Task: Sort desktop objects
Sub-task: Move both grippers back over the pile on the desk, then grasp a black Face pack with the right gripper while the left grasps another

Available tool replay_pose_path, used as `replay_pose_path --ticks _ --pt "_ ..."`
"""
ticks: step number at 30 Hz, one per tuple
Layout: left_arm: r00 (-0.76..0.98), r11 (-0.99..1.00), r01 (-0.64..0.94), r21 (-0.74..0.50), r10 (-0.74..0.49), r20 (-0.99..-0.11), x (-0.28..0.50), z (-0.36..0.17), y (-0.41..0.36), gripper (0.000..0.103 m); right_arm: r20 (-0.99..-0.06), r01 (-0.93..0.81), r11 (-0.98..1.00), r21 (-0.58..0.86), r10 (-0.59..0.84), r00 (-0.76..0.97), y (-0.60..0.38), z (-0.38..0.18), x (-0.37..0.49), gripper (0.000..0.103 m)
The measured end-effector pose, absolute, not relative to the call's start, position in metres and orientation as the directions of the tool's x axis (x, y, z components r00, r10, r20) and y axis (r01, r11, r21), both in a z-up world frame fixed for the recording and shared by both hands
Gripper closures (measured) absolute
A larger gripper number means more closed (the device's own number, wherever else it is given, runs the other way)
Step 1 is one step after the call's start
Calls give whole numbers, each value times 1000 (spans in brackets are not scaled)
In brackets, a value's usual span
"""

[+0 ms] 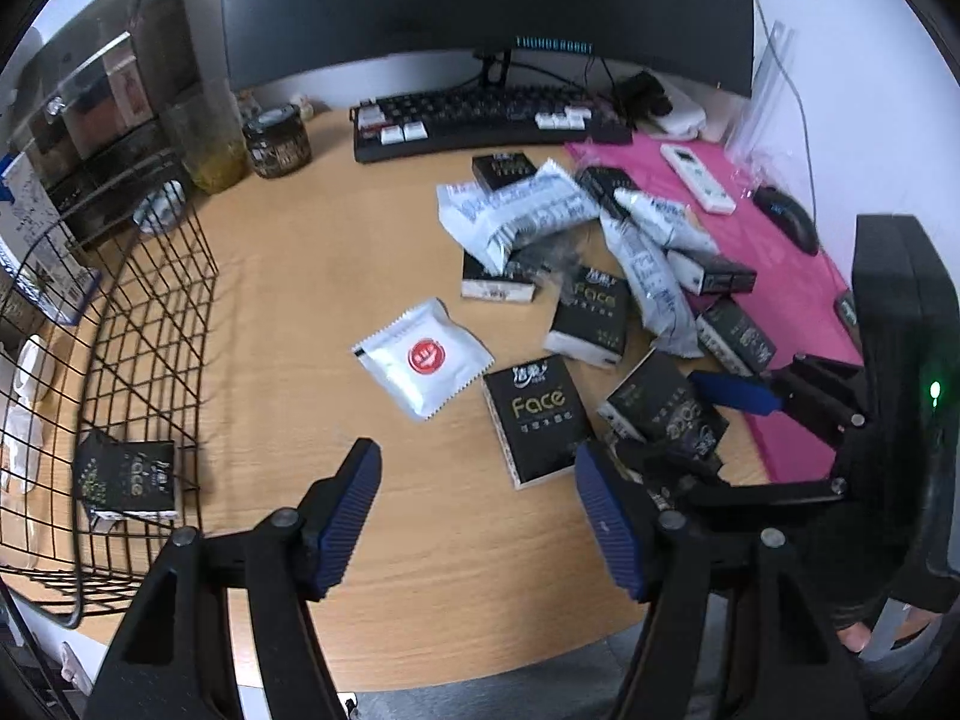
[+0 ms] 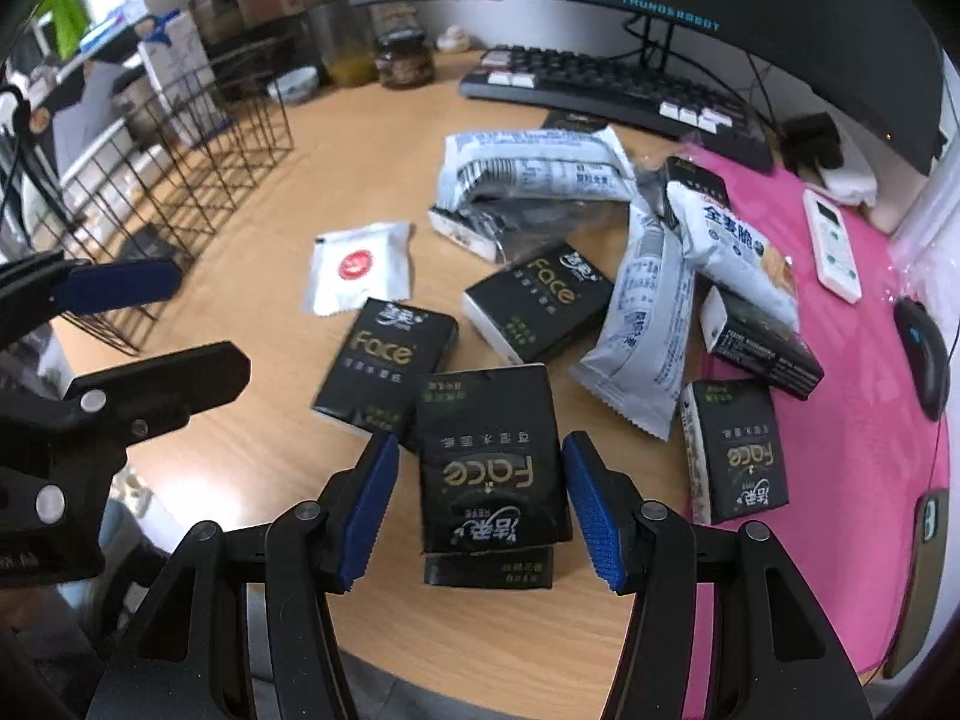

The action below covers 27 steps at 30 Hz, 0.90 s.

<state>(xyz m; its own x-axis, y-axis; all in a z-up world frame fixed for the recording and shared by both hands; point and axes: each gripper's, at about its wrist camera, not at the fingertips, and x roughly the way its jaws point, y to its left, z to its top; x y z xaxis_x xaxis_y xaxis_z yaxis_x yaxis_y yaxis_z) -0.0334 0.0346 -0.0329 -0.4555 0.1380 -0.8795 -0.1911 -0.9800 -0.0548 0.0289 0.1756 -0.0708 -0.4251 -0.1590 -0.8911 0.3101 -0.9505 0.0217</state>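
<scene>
Several black "Face" tissue packs, white snack bags [image 2: 636, 324] and a white sachet with a red circle [image 1: 423, 357] lie heaped on the wooden desk [image 1: 312, 276]. My right gripper [image 2: 480, 504] points down over one black pack [image 2: 489, 456], which lies between its blue pads with a small gap on each side, resting on another pack [image 2: 487, 573]. My left gripper [image 1: 480, 519] hangs open above bare desk, just short of a black pack [image 1: 537, 417]. One more black pack [image 1: 129, 480] lies inside the wire basket [image 1: 156, 312].
A keyboard [image 1: 480, 120] and monitor [image 1: 480, 0] stand at the back. On the pink mat [image 2: 852, 360] at the right lie a white remote [image 2: 831, 246] and a black mouse [image 2: 924, 348]. Jars [image 1: 276, 141] and boxes stand behind the basket.
</scene>
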Motion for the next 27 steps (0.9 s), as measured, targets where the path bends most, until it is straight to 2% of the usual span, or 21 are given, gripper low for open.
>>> replay_pose_path --ticks 2,5,17,27 --pt "-439 -980 -193 -55 136 -888 -37 -41 36 31 -893 305 -951 46 -176 -414 176 -76 23 47" --pt "-418 -978 -197 -65 143 -897 -42 -49 37 31 -892 291 -954 72 -192 -409 180 -75 20 57" --pt "-376 -972 -215 -95 172 -910 -60 -71 60 31 -882 223 -971 88 -180 -435 209 -70 27 57" --pt "-347 -966 -249 -70 156 -925 -73 -85 83 31 -884 165 -981 98 -162 -438 239 -75 34 57"
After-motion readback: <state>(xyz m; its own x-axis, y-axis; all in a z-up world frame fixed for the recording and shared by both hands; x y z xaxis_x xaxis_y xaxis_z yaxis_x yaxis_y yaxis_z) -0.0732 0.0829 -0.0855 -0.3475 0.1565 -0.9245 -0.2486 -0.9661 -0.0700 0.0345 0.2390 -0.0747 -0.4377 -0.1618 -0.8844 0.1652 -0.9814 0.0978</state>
